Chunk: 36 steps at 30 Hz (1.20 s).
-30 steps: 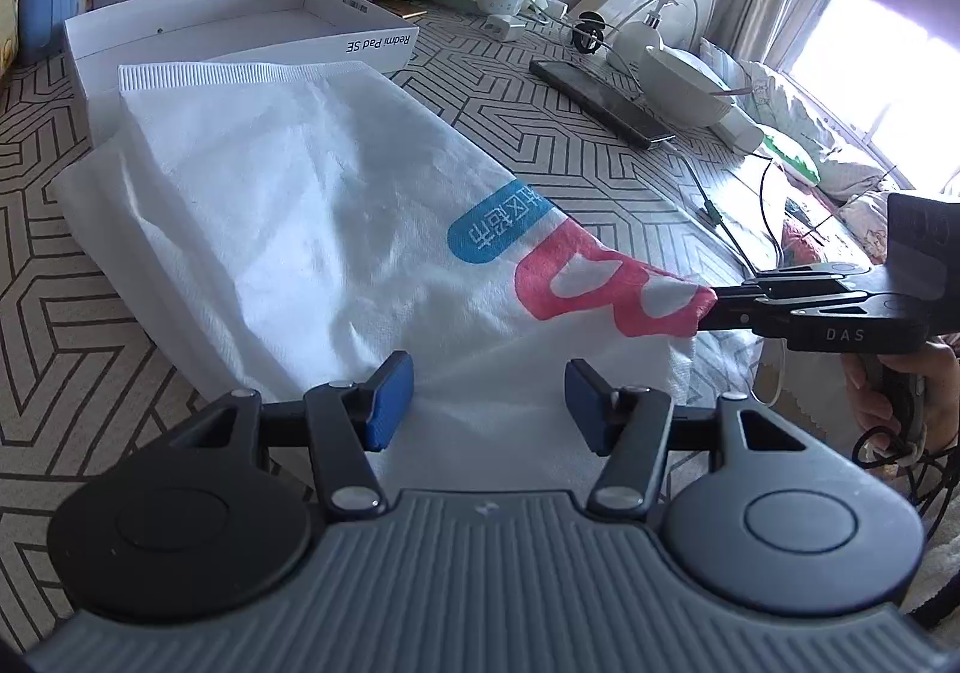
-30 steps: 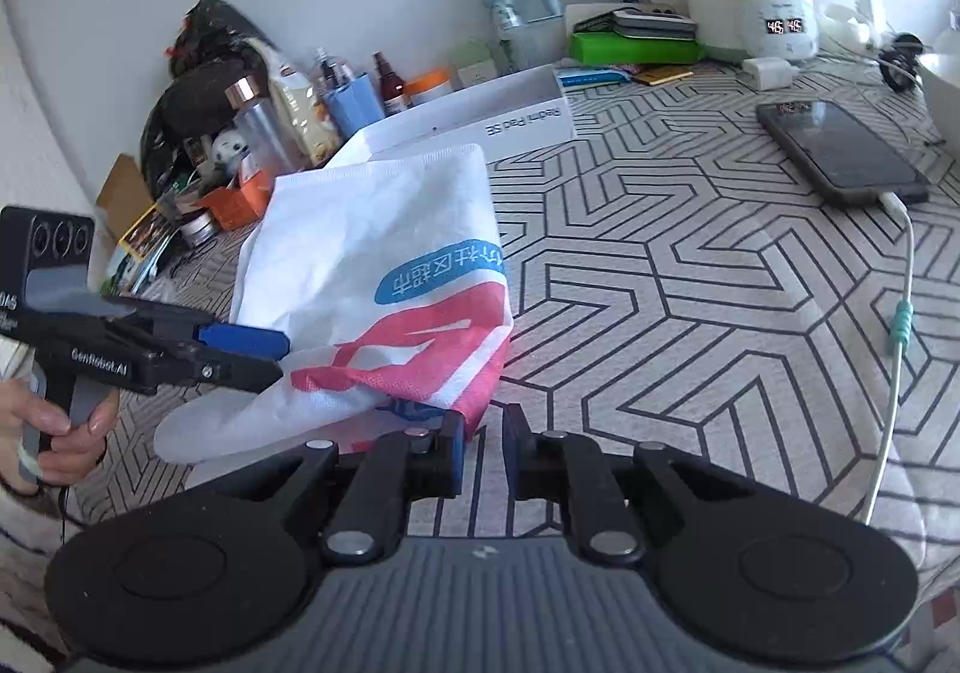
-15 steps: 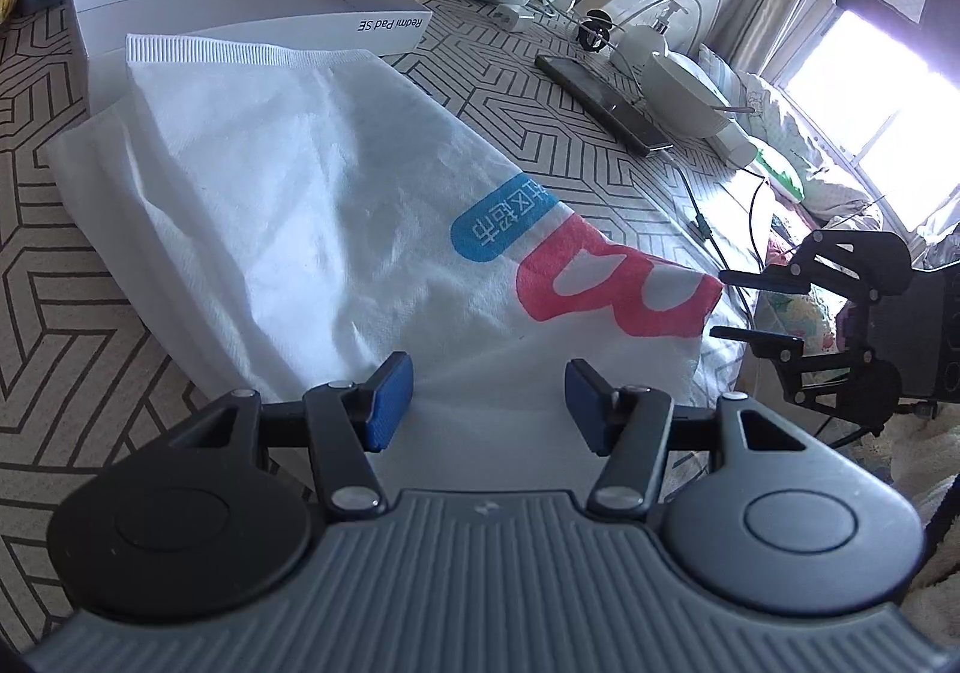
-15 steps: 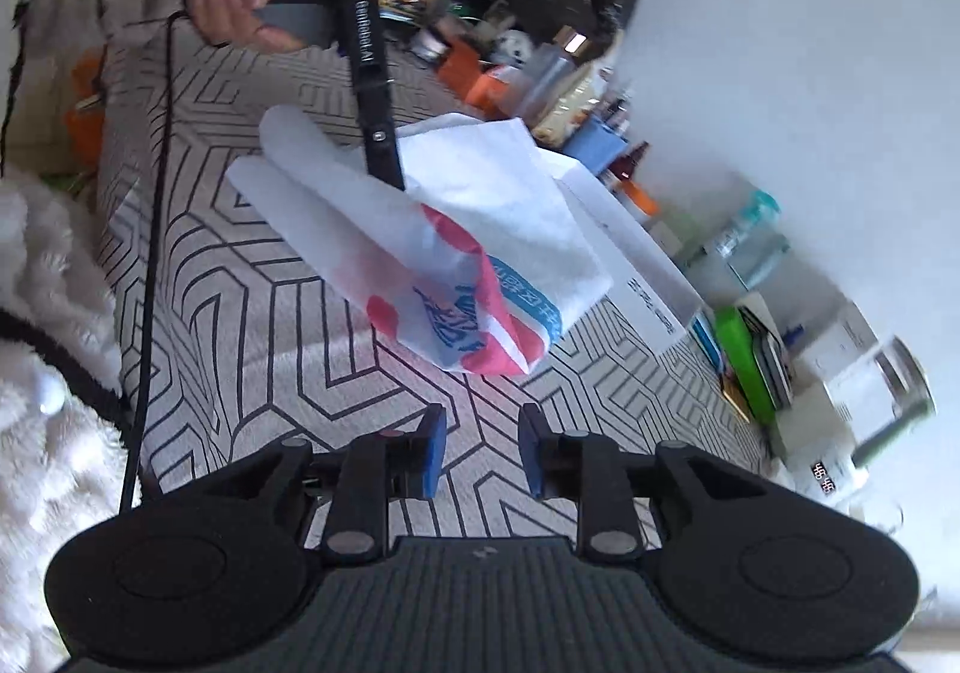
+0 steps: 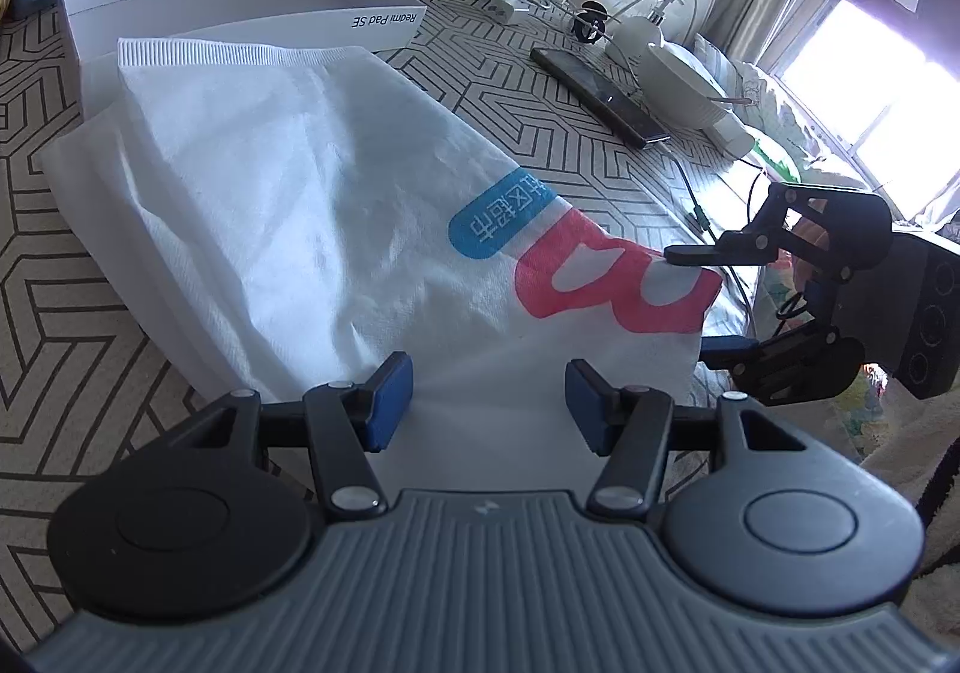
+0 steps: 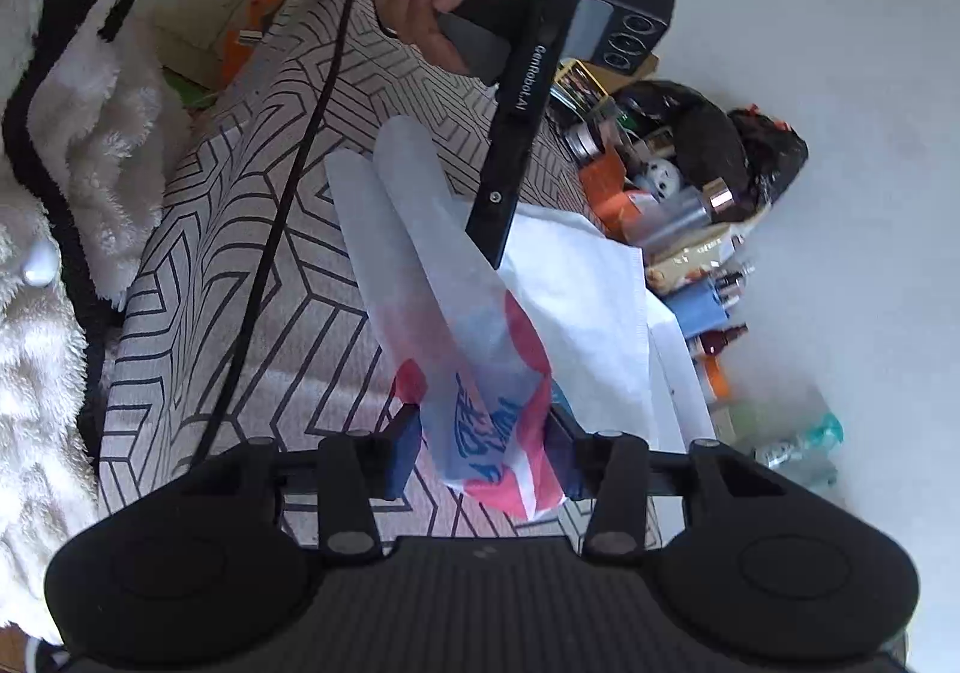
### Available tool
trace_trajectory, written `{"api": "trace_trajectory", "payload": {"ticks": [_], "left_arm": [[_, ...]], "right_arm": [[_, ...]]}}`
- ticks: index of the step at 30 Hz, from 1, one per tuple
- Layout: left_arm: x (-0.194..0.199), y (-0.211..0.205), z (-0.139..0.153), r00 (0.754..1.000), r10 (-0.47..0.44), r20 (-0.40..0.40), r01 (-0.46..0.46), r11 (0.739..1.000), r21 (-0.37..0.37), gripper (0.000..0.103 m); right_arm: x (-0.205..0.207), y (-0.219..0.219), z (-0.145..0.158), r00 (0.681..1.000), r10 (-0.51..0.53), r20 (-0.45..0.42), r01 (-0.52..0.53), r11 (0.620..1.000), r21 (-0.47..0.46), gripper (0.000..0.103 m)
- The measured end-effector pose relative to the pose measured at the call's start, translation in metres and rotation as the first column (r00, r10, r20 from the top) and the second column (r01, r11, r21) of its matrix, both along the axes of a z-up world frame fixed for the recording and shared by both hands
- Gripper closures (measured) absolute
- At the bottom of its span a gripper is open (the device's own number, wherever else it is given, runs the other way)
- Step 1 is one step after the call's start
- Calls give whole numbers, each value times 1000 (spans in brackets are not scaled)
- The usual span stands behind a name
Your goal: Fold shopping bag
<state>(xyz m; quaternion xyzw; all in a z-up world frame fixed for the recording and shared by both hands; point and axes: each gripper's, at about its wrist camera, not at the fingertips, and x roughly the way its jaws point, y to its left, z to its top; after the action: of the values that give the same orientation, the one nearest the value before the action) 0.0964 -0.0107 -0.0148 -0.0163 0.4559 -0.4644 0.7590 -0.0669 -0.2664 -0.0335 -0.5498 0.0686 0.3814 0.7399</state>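
Note:
A white shopping bag [image 5: 288,205] with a blue label and red print lies folded on the patterned table [image 5: 36,277]. My left gripper [image 5: 489,396] is open just above the bag's near part, touching nothing. In the left wrist view my right gripper [image 5: 696,301] is open, with one jaw above and one below the bag's red corner. In the right wrist view the right gripper [image 6: 480,448] stands open with the red and blue folded corner of the bag [image 6: 498,421] between its pads. The bag's pale handles [image 6: 408,229] stretch away from it, and the left gripper [image 6: 510,145] reaches over the bag.
A white open box [image 5: 240,1] lies beyond the bag. A phone [image 5: 600,94] with a cable, a white bowl [image 5: 678,79] and a pump bottle stand to the right. Bottles and clutter [image 6: 690,205] line the table's far end. The table's edge runs beside a fleecy sleeve [image 6: 54,229].
My right gripper let go of the bag's red corner, swung round, opened wide and moved in so that its jaws straddle that corner. The left gripper stayed open and barely moved.

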Motion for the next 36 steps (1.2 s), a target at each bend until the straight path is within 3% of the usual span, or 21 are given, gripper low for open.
{"api": "trace_trajectory", "payload": {"ticks": [1,3,6,7,9,11,12,15,19,23,26,29,31,34,36], "left_arm": [[1,0,0,1000,-4,-3,4,1000,-1,46],[3,1,0,1000,-7,-14,7,1000,-8,46],[6,2,0,1000,-11,-29,11,1000,-17,46],[6,2,0,999,-16,-34,15,1000,-18,46],[5,2,0,999,-35,-23,34,999,-13,46],[4,2,1,998,-64,-13,64,998,-2,42],[3,3,2,997,-78,-8,79,997,3,42],[2,7,5,995,-95,-26,95,995,22,42],[4,17,10,998,-47,-53,48,998,27,37],[-5,29,21,1000,6,18,-7,1000,21,36],[-15,42,39,996,36,85,-34,999,-34,35],[-30,57,65,983,44,179,-26,995,-100,31],[-41,60,78,972,21,233,10,992,-129,23],[-57,41,81,973,-40,228,65,993,-102,21],[-67,15,70,970,-80,230,86,996,-15,21]], "right_arm": [[3,-1,-1,1000,9,-6,-9,1000,3,70],[11,-2,-1,998,13,-55,-12,1000,14,88],[19,-4,13,982,-32,-189,51,994,98,91],[23,-5,19,967,-47,-249,83,987,134,91],[36,-9,33,907,-53,-418,155,964,215,92],[55,-14,42,810,-52,-585,247,934,259,92],[69,-15,45,737,-54,-674,307,915,262,92],[120,-24,45,452,-69,-889,492,851,185,91],[171,-37,39,202,-63,-977,638,766,82,91],[204,-40,26,-31,-33,-999,692,720,-45,91],[218,-40,19,-130,-34,-991,703,702,-117,92],[226,-40,18,-195,-49,-980,710,682,-175,92],[230,-39,16,-221,-62,-973,714,670,-205,92],[233,-40,13,-272,-74,-959,724,641,-255,94],[238,-43,11,-302,-69,-951,726,630,-276,94]]}}
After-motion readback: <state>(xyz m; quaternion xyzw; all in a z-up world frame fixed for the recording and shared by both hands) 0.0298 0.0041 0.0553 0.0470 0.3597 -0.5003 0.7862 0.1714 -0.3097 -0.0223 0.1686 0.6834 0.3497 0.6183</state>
